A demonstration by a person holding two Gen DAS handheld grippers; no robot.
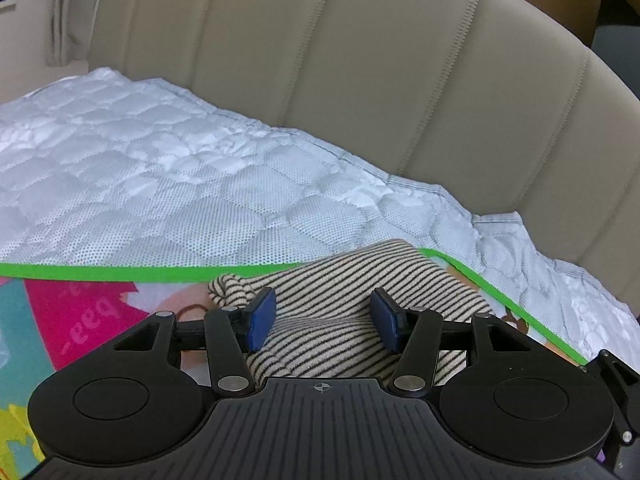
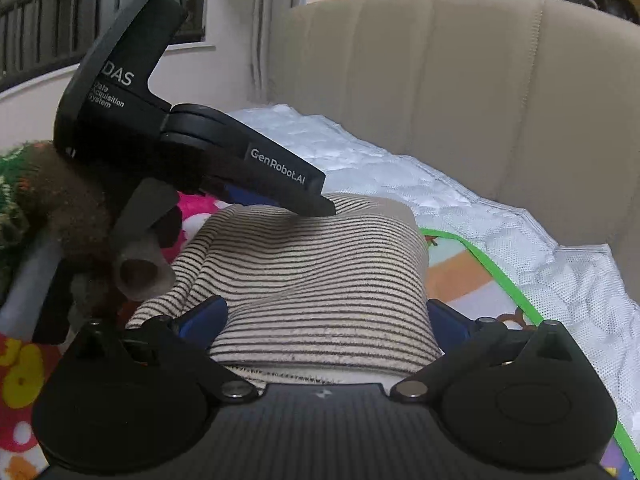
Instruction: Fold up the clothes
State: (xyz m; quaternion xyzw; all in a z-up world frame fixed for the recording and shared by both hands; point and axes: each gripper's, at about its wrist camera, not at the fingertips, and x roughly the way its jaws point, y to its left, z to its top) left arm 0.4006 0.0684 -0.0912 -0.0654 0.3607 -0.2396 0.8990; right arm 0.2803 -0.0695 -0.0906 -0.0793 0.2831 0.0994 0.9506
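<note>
- L gripper (image 1: 324,320): I see blue pads apart, striped garment (image 1: 360,308) lying between/below them, no pad contact visible; jaws read open.
- R gripper (image 2: 324,316): I see jaws set wide, folded striped garment (image 2: 320,280) bulging between; can't tell if pads press it.
- Garment sits on colourful mat (image 1: 80,312) w/ green edge, near its corner, over white quilted cover (image 1: 160,184).
- Beige headboard (image 1: 360,80) behind.
</note>
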